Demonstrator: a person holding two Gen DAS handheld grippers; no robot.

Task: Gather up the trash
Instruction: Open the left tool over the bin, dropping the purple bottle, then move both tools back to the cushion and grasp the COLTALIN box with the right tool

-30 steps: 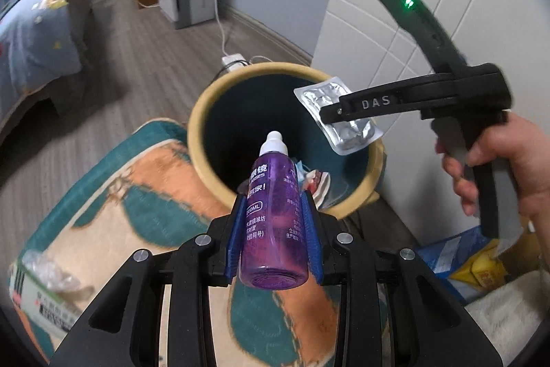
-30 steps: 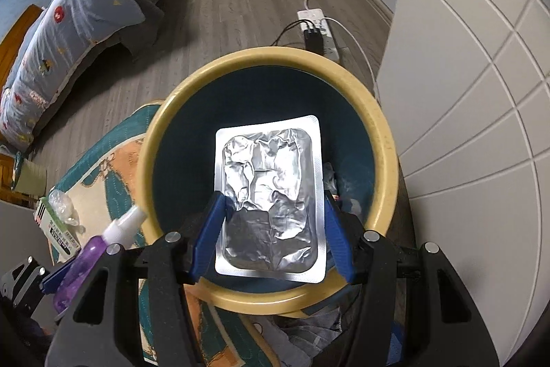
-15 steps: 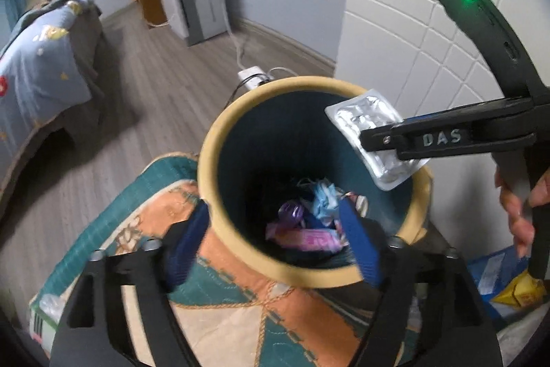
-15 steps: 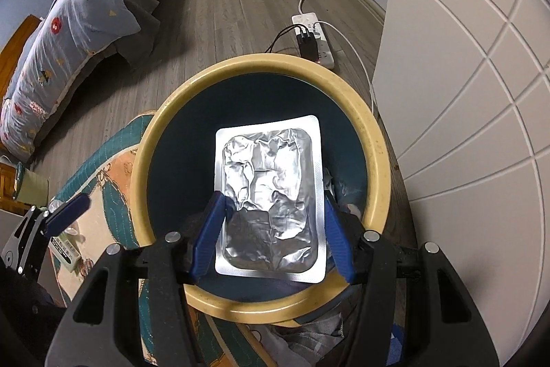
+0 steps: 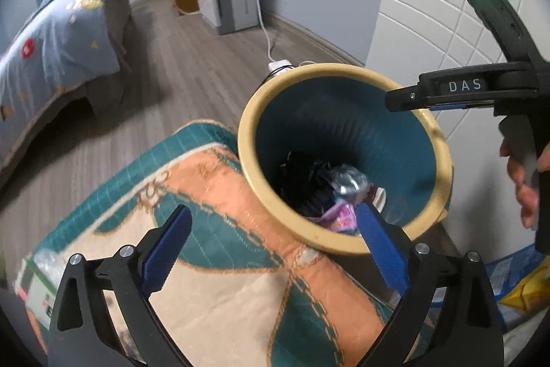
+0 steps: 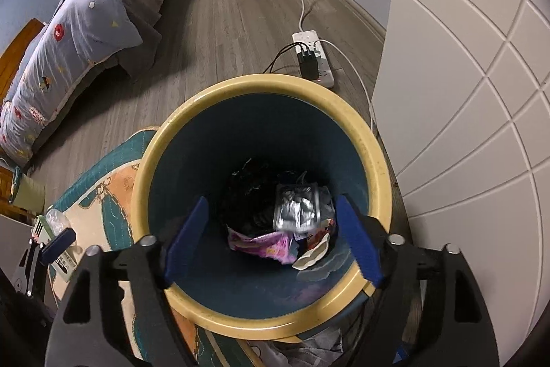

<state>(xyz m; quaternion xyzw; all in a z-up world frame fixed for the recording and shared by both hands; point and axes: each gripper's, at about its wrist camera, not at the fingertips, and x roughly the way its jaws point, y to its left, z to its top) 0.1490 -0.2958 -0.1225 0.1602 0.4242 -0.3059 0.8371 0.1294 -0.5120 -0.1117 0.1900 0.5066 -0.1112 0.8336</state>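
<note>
A waste bin with a yellow rim (image 5: 247, 133) (image 6: 144, 181) and teal inside stands on the floor beside the rug. At its bottom a silver foil blister pack (image 6: 297, 207) (image 5: 347, 181) lies on a pink wrapper (image 6: 261, 243) and dark trash. I cannot pick out the purple bottle among the trash. My right gripper (image 6: 271, 202) (image 5: 398, 98) hangs over the bin mouth, its jaws opening with nothing between them. My left gripper (image 5: 273, 210) (image 6: 60, 239) is at the bin's near-left rim, above the rug; its jaws are opening wide and hold nothing.
A patterned teal and orange rug (image 5: 223, 281) lies under my left gripper. A white power strip (image 6: 314, 57) with cables sits behind the bin. A white panelled wall (image 6: 464, 92) stands right of the bin. A bed (image 6: 86, 23) is at the left. Blue and yellow packets (image 5: 519, 284) lie at the lower right.
The left gripper opened and the purple bottle dropped into the bin. The right gripper then opened and the foil pack fell in too. The left view swung left, away from the bin.
</note>
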